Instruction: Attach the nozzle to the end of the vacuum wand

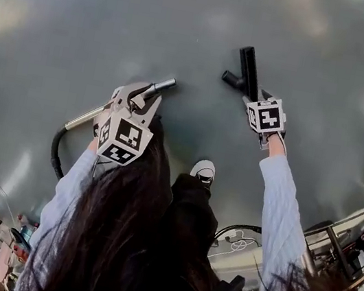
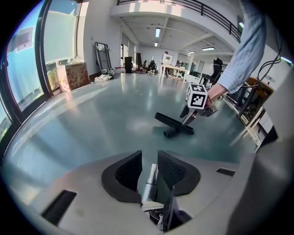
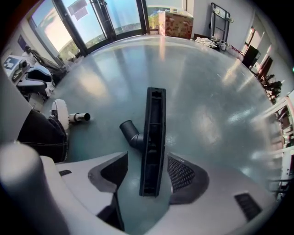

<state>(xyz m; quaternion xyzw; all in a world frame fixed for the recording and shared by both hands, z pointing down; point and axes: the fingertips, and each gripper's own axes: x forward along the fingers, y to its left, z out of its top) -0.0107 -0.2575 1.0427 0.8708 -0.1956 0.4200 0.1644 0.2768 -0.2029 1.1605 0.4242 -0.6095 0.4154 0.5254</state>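
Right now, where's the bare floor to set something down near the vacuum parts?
The floor beyond the wand and nozzle is wide open; the strip between them is bare too. It's crowded near your shoe and by the equipment at your right.

Matt black plastic nozzle (image 3: 153,137), shiny metal wand (image 1: 83,118)

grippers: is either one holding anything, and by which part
The left gripper is shut on the vacuum wand, on the metal tube near its free end. The right gripper holds nothing: its jaws stand apart around one end of the nozzle.
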